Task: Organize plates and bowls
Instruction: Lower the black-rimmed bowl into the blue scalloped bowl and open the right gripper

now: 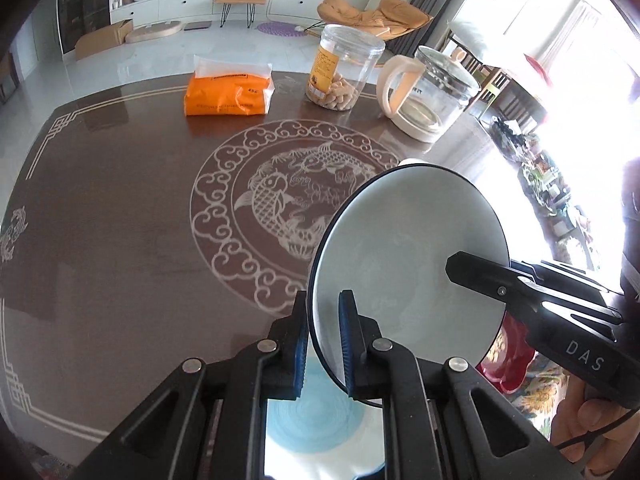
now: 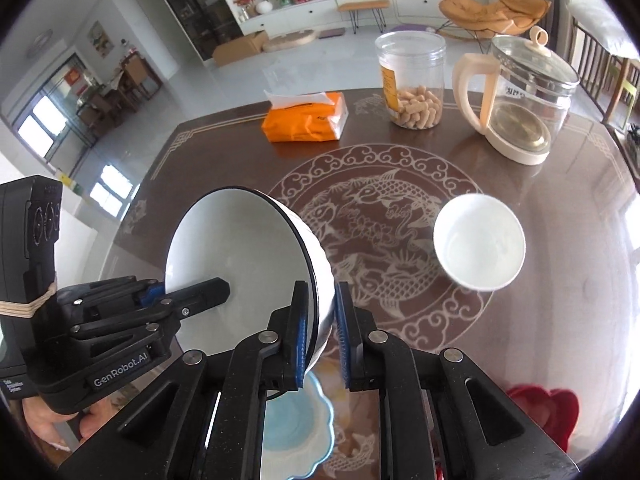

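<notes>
A white bowl with a dark rim (image 1: 412, 264) (image 2: 240, 264) is held tilted above the table by both grippers. My left gripper (image 1: 324, 344) is shut on its rim. My right gripper (image 2: 322, 340) is shut on the opposite rim and shows in the left wrist view (image 1: 520, 292). The left gripper shows in the right wrist view (image 2: 192, 296). A blue scalloped plate (image 2: 304, 428) (image 1: 316, 412) lies under the bowl. A small white bowl (image 2: 479, 237) stands on the table to the right. A red dish (image 2: 548, 408) (image 1: 508, 360) lies at the near right.
On the far side of the brown table (image 2: 560, 280) stand an orange tissue pack (image 2: 306, 120), a clear jar of snacks (image 2: 412, 80) and a glass kettle (image 2: 524, 96) with a cream handle.
</notes>
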Available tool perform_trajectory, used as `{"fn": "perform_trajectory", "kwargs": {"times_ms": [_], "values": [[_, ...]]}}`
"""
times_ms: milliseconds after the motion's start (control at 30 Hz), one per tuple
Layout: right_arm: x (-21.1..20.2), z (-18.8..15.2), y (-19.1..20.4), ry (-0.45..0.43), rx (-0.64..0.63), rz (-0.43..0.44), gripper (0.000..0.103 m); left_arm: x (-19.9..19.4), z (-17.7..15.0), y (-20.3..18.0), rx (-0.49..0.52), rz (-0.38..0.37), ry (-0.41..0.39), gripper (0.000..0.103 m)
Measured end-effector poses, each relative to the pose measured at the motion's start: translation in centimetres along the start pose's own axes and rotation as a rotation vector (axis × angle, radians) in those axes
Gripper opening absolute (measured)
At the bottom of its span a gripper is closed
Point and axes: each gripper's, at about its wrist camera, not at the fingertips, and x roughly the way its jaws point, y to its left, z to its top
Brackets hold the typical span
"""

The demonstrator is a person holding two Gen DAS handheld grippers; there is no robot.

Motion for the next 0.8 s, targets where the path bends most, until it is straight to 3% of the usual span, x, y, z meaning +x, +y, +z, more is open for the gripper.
{"fn": "perform_trajectory", "kwargs": {"times_ms": [167,333,567,800], "values": [[1.0,-6.3,1.4,0.043,0.029,0.010,0.015,1.3,-5.7,0.7,-0.002,0.032,0.048,0.014],[4.1,-10.4,0.5,0.104,0.095,0.024,0.015,4.6,-8.6,1.9,-0.028,0.037,0.124,0.014],[7.6,-12.1,0.2,0.137,0.112,0.016,0.015,7.1,-9.5,2.9,-0.028,0.073,0.161,0.014],[8.9,-12.2,-0.4,0.141,0.133,0.020,0.015,7.3,-9.2,2.2,0.039,0.119,0.148,0.014]]}}
